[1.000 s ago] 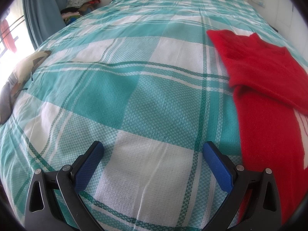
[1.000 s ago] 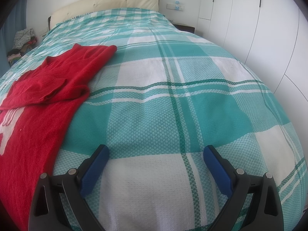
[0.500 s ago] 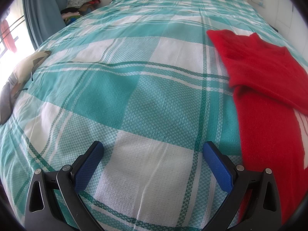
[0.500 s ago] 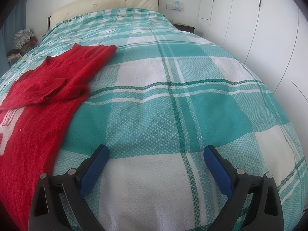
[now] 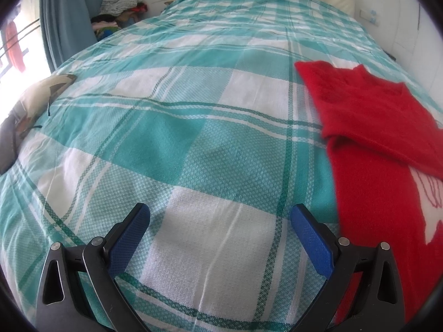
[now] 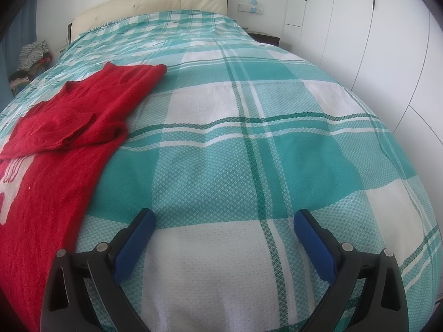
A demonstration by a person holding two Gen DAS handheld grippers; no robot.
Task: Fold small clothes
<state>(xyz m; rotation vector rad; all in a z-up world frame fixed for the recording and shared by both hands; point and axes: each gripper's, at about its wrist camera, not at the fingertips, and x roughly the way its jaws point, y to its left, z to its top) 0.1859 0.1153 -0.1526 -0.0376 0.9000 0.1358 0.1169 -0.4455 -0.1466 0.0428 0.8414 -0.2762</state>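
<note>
Left tool [image 5: 218,217]: its blue-padded fingers [image 5: 130,238] are standing wide apart, gripping nothing, and hovering over a white square of the checked bedspread [image 5: 193,144]. Just to the right of this tool, the red sweater [image 5: 382,171] is lying flat on the bed, its near part running past the tool's right finger and out of the lower right of the view. Farther ahead and to the right, a sleeve is lying folded across the sweater's body, with a white pattern showing below it.

Right tool [image 6: 224,220]: its blue-padded fingers [image 6: 315,246] are likewise spread apart and empty, hovering over the bedspread [image 6: 249,166]. The red sweater [image 6: 55,166] is lying just to the left of this tool, stretching ahead toward the neckline at the far end.

Beyond the left tool, to the far left, a pillow [image 5: 36,102] is resting at the bed's edge. Farther still, a curtain [image 5: 66,16] is hanging beside a pile of clothes [image 5: 119,8]. Beyond the right tool, a cream headboard [image 6: 155,8] is closing off the bed, with white wardrobe doors [image 6: 373,41] standing to the right.
</note>
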